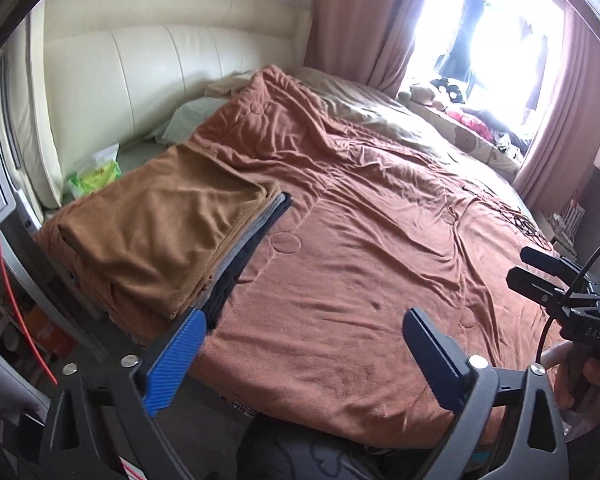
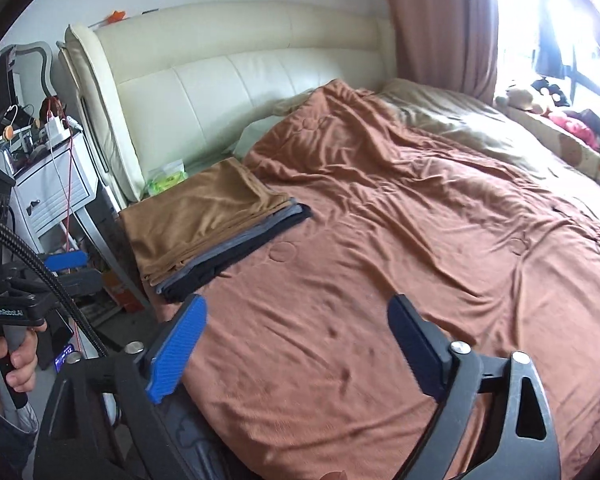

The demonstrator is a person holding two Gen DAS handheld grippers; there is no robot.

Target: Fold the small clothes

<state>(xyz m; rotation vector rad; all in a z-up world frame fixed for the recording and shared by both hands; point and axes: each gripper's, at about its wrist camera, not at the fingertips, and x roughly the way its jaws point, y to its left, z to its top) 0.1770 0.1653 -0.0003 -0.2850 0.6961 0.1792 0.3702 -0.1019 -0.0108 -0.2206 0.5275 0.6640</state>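
Note:
A stack of folded clothes [image 1: 160, 224], a tan piece on top of grey and dark ones, lies on the left side of the rust-brown bed cover [image 1: 360, 240]. My left gripper [image 1: 306, 314] is open above the cover's near edge with nothing between its blue fingers; the stack's near corner is just beyond its left finger. My right gripper [image 2: 298, 300] is open and empty too, hovering over bare cover right of the stack [image 2: 204, 216]. Each view catches the other gripper at its edge: the right one [image 1: 534, 272], and the left one [image 2: 72, 270] held by a hand.
A cream padded headboard [image 2: 228, 80] stands behind the bed, with a green packet [image 2: 166, 178] at its foot. A white nightstand [image 2: 56, 184] with cables is at the left. A beige blanket [image 2: 480, 128], plush toys, pink curtains and a bright window are at the far right.

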